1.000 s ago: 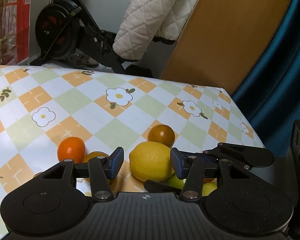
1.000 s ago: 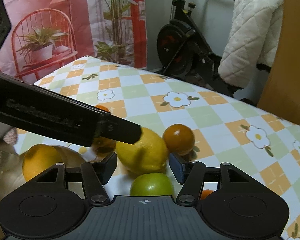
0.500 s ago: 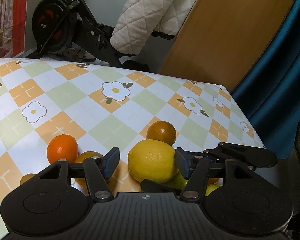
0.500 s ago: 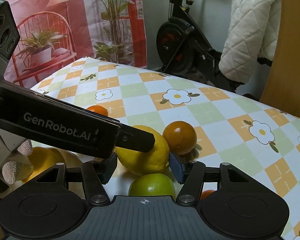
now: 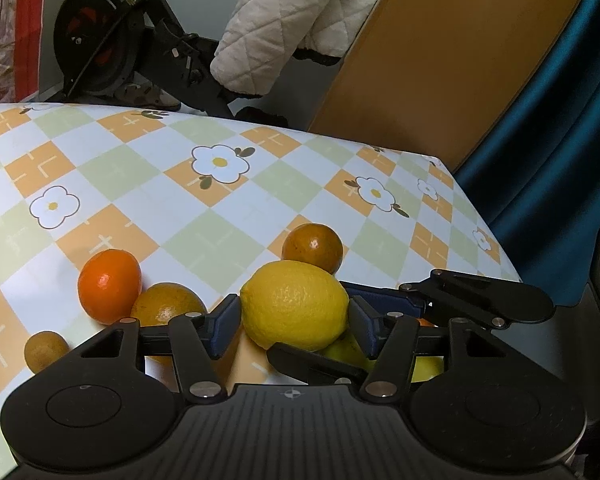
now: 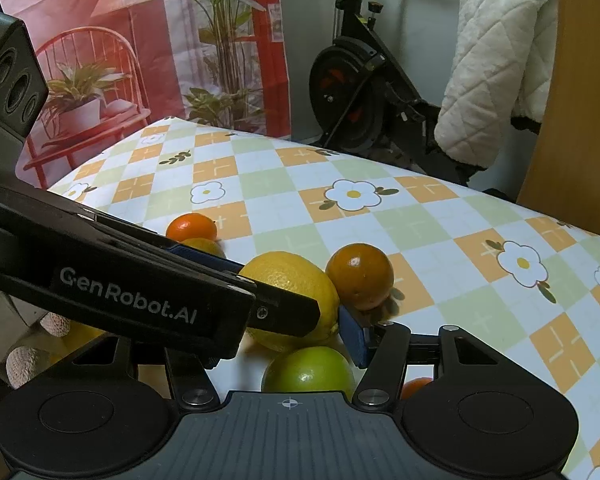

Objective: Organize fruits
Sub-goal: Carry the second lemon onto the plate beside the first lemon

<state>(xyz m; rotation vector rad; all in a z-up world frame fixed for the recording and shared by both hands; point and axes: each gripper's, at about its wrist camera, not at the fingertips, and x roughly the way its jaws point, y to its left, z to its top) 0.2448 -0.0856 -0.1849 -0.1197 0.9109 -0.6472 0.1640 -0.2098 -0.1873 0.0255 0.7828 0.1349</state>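
Note:
A large yellow lemon lies on the checked tablecloth between the pads of my left gripper, which is open around it with small gaps on both sides. The lemon also shows in the right wrist view. My right gripper is open just behind it, above a green fruit. A dark orange touches the lemon's far side. A bright orange, a yellow-orange fruit and a small brownish fruit lie to the left.
The left gripper's body crosses the right wrist view and hides the right gripper's left finger. The table edge drops off at the right. An exercise bike, a wooden board and a blue curtain stand behind.
My left gripper has come closer to the lemon, so its pads now flank the fruit. The right gripper has edged forward a little. The fruits have not moved.

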